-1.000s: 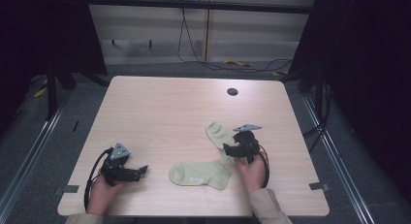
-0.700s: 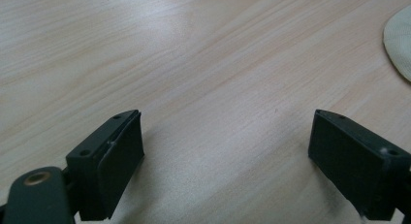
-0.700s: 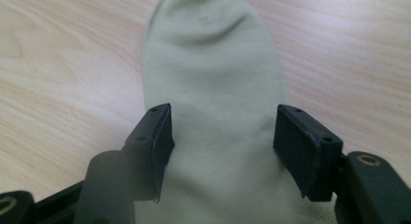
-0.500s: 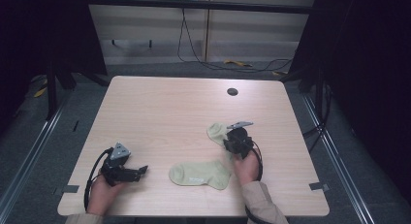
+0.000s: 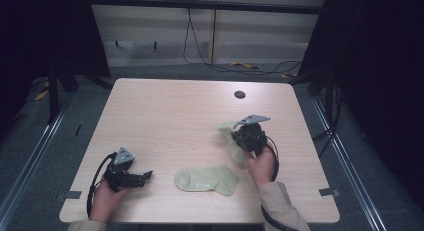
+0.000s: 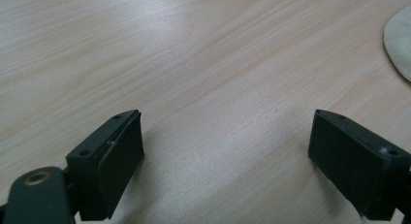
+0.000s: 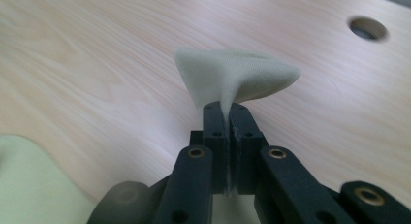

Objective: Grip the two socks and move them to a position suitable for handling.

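Two pale green socks are on the wooden table [image 5: 175, 121]. One sock [image 5: 206, 179] lies flat near the front middle. The other sock [image 5: 229, 135] hangs partly lifted at the right, pinched by my right gripper [image 5: 242, 140]. In the right gripper view its jaws [image 7: 228, 115] have just closed and are shut on a fold of this sock [image 7: 237, 76], which bunches up above the tips. My left gripper [image 5: 142, 178] rests at the front left, open. In the left gripper view [image 6: 225, 151] nothing is between its jaws, and the flat sock's edge [image 6: 400, 44] shows at the far right.
A round dark hole [image 5: 239, 94] sits in the tabletop near the far right edge, also seen ahead of the right gripper as a hole [image 7: 367, 27]. Cables trail from both grippers. Black frames and floor rails flank the table.
The right gripper closed on the right-hand sock and rose, pulling part of it off the table. The left gripper and the flat sock stayed where they were.
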`<state>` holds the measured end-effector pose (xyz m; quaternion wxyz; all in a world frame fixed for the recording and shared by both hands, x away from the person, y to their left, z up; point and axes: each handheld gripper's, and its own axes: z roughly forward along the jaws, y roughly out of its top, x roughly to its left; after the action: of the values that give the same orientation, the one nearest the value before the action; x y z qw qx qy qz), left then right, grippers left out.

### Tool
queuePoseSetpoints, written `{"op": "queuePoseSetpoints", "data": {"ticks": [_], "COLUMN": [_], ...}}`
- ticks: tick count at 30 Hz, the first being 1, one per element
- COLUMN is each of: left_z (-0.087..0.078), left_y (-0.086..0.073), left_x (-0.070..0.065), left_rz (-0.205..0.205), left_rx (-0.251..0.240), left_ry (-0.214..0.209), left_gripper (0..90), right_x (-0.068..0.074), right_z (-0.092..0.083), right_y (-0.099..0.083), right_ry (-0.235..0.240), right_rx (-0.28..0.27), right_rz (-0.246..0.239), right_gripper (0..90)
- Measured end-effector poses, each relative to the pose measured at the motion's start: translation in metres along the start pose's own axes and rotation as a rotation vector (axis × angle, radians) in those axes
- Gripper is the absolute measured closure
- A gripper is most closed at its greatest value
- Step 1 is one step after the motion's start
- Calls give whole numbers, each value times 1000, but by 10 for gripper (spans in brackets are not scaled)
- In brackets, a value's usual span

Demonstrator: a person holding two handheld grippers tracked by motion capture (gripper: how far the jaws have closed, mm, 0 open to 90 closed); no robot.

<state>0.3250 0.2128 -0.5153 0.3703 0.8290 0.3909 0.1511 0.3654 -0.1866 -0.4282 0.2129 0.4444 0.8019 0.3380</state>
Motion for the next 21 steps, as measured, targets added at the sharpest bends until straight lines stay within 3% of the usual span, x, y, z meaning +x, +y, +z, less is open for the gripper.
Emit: {"op": "queuePoseSetpoints", "data": {"ticks": [3,4,5,6,7,8,9,10,11,12,14,18,21], "left_z": [0,0,0,0,0,0,0,0,-1,-1,-1,-1,-1], "left_y": [0,0,0,0,0,0,0,0,-1,-1,-1,-1,-1], "left_x": [0,0,0,0,0,0,0,0,0,0,0,0,0], "left_rz": [0,0,1,-1,0,3,0,1,1,1,1,-1,-3], "left_rx": [0,0,0,-1,0,1,-2,1,-1,-1,-1,2,1], "left_ry": [0,0,0,0,0,3,2,-2,-3,-3,-1,1,2], "left_gripper": [121,121,121,121,121,122,122,123,123,124,125,125,125], "right_x": [24,24,33,47,50,45,35,25,16,16,4,8,14], "right_z": [6,6,9,17,21,27,30,30,29,29,24,22,23], "right_y": [19,19,24,29,29,27,26,23,20,20,9,-9,-20], "right_ry": [77,77,96,105,34,-22,-62,-87,-71,-71,-29,58,87], "right_rx": [-18,-18,-17,1,16,27,52,58,49,49,47,84,111], "right_rz": [-90,-90,-132,-211,-237,-229,-176,-107,-68,-68,-24,-25,-37], "right_gripper": [866,866,866,847,741,589,533,541,565,565,580,595,588]}}
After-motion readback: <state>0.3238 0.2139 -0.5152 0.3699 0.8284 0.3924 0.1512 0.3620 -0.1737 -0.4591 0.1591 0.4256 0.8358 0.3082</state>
